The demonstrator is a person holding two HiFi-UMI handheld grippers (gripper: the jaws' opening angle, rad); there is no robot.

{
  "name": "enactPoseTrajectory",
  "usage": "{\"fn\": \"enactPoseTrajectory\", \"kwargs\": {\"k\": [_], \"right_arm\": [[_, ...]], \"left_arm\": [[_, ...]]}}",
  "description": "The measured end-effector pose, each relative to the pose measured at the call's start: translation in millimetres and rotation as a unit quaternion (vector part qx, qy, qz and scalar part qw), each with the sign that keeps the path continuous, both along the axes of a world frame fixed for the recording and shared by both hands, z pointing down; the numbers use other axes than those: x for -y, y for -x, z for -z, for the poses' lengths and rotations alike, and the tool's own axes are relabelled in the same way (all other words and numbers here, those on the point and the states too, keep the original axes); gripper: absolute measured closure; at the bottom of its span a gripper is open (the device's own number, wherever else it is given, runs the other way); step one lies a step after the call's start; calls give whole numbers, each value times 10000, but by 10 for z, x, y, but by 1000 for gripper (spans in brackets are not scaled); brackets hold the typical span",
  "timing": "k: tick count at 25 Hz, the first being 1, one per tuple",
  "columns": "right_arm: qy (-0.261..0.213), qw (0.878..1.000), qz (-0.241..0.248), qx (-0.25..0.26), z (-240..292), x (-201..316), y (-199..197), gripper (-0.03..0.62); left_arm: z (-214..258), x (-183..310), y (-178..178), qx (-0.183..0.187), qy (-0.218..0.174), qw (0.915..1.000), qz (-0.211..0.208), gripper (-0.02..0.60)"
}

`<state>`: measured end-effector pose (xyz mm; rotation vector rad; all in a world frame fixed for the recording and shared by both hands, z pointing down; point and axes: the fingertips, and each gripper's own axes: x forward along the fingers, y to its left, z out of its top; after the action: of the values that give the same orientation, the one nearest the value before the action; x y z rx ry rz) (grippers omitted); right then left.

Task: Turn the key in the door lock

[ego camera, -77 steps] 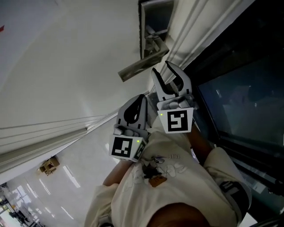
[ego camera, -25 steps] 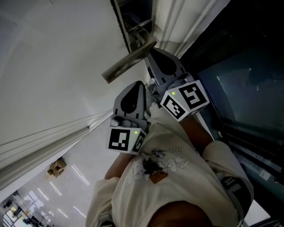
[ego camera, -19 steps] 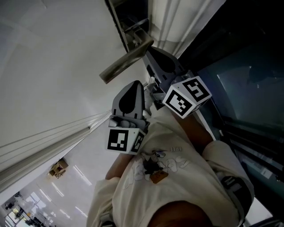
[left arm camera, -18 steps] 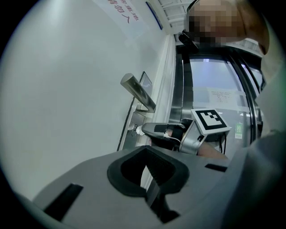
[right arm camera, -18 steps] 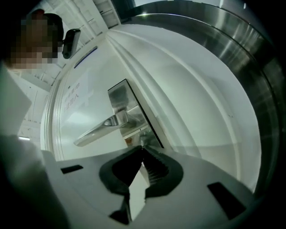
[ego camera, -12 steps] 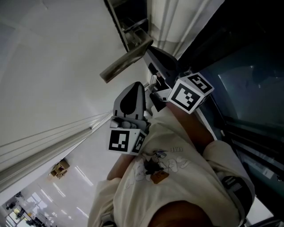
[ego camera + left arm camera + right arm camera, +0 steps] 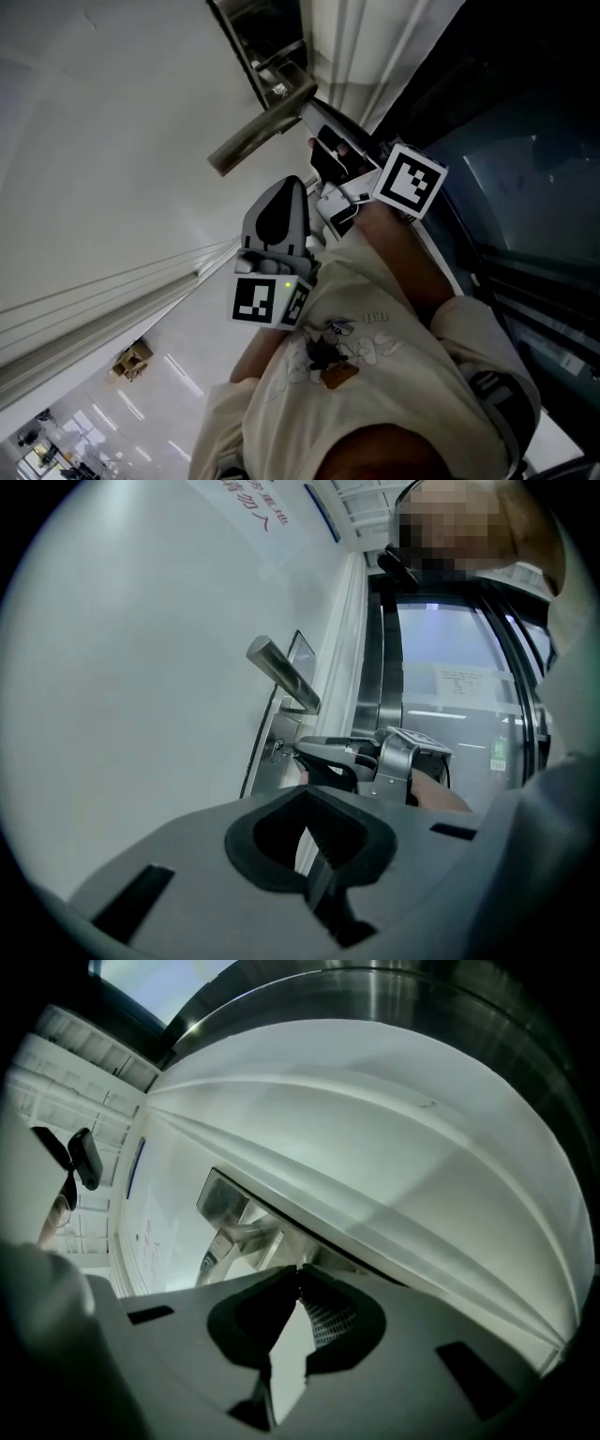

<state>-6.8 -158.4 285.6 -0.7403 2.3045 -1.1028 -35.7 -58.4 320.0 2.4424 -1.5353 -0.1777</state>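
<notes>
On the white door, the metal lever handle (image 7: 258, 133) (image 7: 283, 674) (image 7: 225, 1206) sticks out above the steel lock plate (image 7: 272, 761). A small key (image 7: 275, 749) sits in the lock. My right gripper (image 7: 311, 120) (image 7: 297, 752) (image 7: 298, 1274) reaches level to the lock, rolled over so its marker cube (image 7: 412, 178) faces up and right. Its tips pinch the key head, though the jaws are starting to ease open. My left gripper (image 7: 287, 183) (image 7: 306, 790) hangs a little back from the door, below the right one, shut with nothing between its tips.
The white door frame (image 7: 375, 1176) runs beside the lock, and a dark glass panel (image 7: 511, 178) lies beyond it on the right. The person's cream shirt (image 7: 356, 375) fills the lower head view. A small brown object (image 7: 137, 357) lies on the glossy floor.
The right gripper has rolled on the spot at the lock, its marker cube swinging up and to the right. The left gripper has stayed where it was.
</notes>
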Motion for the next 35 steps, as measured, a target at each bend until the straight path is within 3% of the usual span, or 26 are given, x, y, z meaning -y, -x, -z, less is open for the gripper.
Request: {"fn": "enactPoseTrajectory", "kwargs": {"k": [4,9,18,21,28,31,35], "right_arm": [[189,9996,79,215,-27,7,-14,569],[677,9938,299,830,-79,19,-23,565],[604,9941,308,850,-66,28,-66,556],[414,9967,195,670,-43,26,-158,514],[-22,9997,-3,248,-78,-74,-356,526],[-391,9984,-159,-384,-171,-161,-378,539],[-958,9861,-468,-1275,-234,-267,-376,578]], "left_arm": [[2,-8,-9,-4,0,10000,1,577],[2,-11,-23,-6,5,10000,-4,576],[-6,-3,-69,9,16,10000,-41,577],[-12,3,-83,5,22,10000,-62,577],[-20,14,-135,13,28,9999,-128,576],[-21,14,-140,23,36,9999,-129,577],[-20,23,-133,40,30,9999,-122,577]]}}
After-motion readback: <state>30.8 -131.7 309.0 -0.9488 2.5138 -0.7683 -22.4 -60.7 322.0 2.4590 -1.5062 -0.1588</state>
